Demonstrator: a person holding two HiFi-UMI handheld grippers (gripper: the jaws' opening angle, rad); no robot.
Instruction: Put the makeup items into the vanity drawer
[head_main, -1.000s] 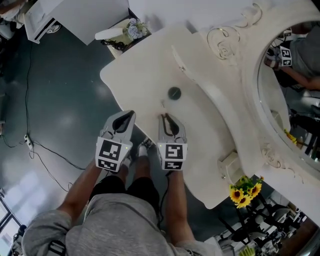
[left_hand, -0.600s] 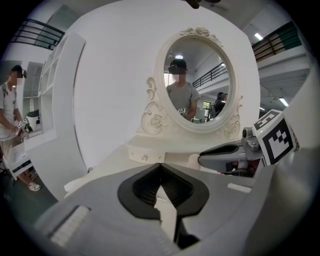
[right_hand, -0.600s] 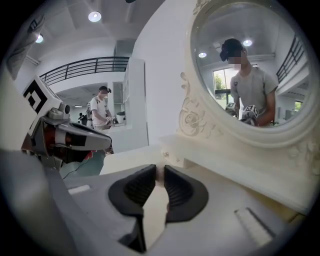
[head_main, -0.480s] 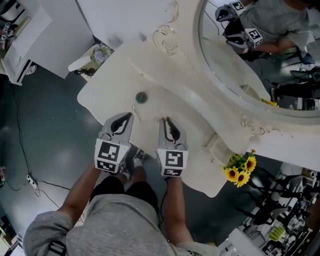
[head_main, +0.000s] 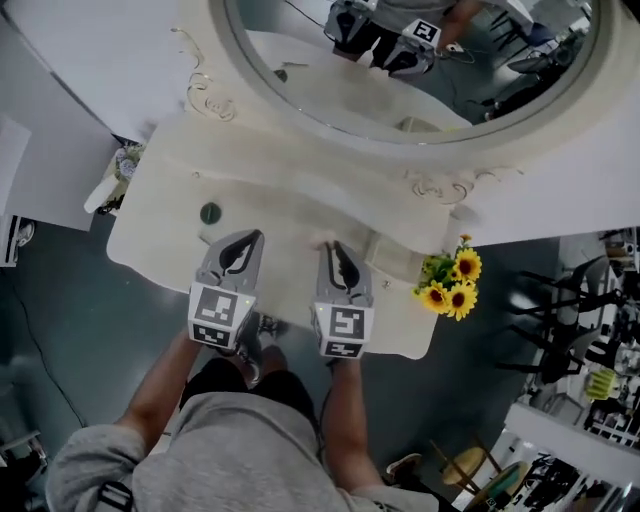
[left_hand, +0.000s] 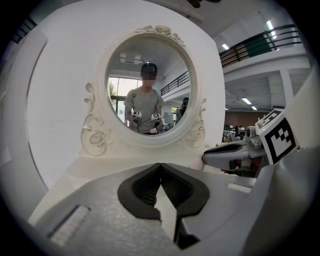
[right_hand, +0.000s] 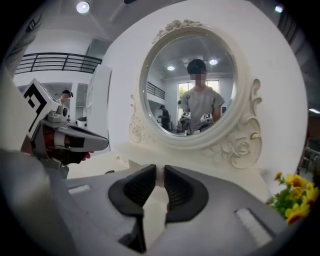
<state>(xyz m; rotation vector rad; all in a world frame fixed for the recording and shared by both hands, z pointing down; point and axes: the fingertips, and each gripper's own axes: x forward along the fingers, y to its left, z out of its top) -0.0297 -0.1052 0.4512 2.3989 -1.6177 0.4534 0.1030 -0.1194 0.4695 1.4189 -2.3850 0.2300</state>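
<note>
Only the head view takes in the whole vanity top (head_main: 290, 195) below the mirror (head_main: 400, 70). A small dark round makeup item (head_main: 209, 212) lies on it under the mirror's left side, apart from both tools. The left gripper (head_main: 256, 236) and right gripper (head_main: 334, 246) hover side by side over the front edge opposite the mirror, with bare top between their tips and its carved frame. The sunflowers (head_main: 450, 282) stand below the mirror's right end, near the right gripper; the right gripper view shows them, the left does not. The gripper views alone show the tongs. The left pair is pressed together, empty. The right pair stands a thin slit apart with a pale sliver in it; I cannot tell whether that is a pinched thing or the top beyond.
</note>
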